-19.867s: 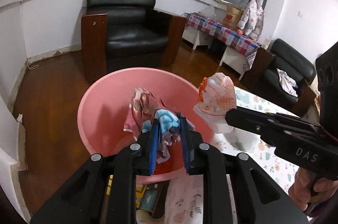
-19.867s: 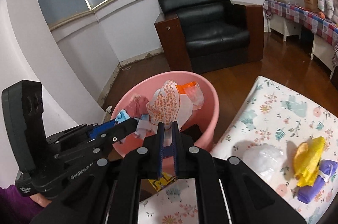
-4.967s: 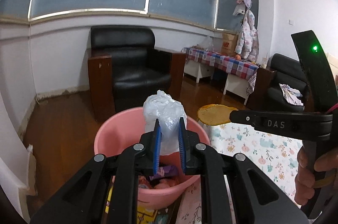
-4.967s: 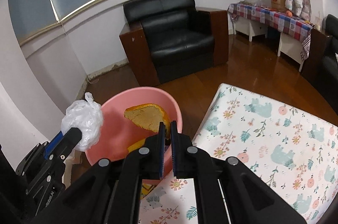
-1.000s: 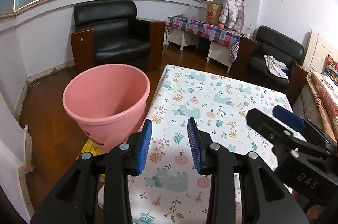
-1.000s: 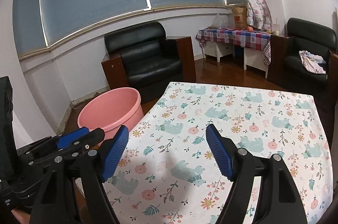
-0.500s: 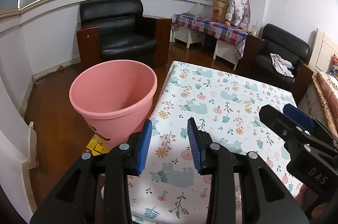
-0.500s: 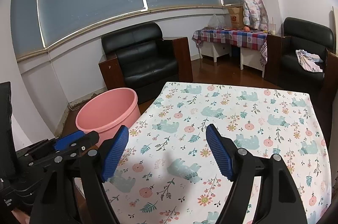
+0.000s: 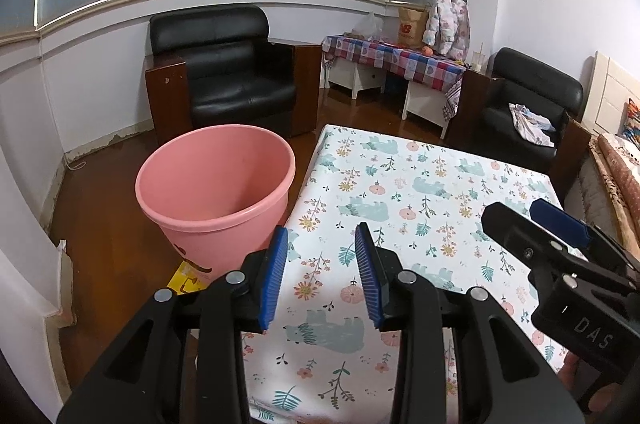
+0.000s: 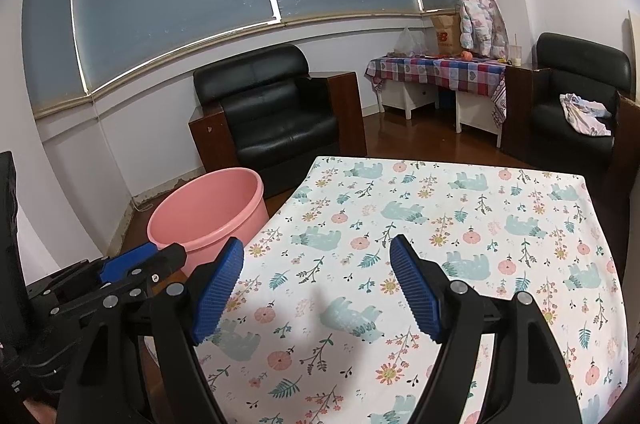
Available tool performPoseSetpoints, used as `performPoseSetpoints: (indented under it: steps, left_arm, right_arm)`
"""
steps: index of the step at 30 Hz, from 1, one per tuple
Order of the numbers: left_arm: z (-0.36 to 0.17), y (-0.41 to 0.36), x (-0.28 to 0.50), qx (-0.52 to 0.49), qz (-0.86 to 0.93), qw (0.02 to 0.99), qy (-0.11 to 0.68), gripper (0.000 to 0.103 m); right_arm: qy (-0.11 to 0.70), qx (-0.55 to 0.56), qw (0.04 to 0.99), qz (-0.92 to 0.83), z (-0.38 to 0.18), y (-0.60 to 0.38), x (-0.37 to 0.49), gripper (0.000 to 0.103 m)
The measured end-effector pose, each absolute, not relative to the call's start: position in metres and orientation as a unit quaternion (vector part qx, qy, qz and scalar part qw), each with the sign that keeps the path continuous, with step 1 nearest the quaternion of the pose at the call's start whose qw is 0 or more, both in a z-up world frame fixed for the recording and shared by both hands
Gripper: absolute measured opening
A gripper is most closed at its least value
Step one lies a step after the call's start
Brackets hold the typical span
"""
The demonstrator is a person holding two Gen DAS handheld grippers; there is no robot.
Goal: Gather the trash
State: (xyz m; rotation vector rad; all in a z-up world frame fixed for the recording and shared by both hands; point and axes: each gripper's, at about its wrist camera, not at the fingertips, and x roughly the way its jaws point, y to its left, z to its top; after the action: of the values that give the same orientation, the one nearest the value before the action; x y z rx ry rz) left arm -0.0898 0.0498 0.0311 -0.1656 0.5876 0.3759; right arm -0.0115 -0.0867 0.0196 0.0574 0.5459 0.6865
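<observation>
No trash shows on the tabletop (image 10: 460, 224); the pink bucket (image 9: 216, 184) stands on the floor beside it. Left claw (image 9: 322, 278) and right claw (image 10: 316, 288) gape, holding nothing, so collecting looks finished.

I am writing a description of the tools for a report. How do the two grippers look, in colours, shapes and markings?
Both are black plastic frames with silver screws. The left gripper has two fingers lined with ribbed blue pads. The right gripper has the same build, with textured blue pads. Seen from the left wrist camera, its side bears pale letters "DAS". No cables or sleeves are visible.
</observation>
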Motion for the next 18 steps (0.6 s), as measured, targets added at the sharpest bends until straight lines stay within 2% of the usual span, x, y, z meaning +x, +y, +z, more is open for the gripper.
performPoseSetpoints:
  steps: [18]
  left_arm:
    - [0.044, 0.056, -0.095, -0.079, 0.184, 0.944, 0.263, 0.035]
  right_arm:
    - [0.245, 0.029, 0.908, 0.339, 0.026, -0.093, -0.024, 0.074]
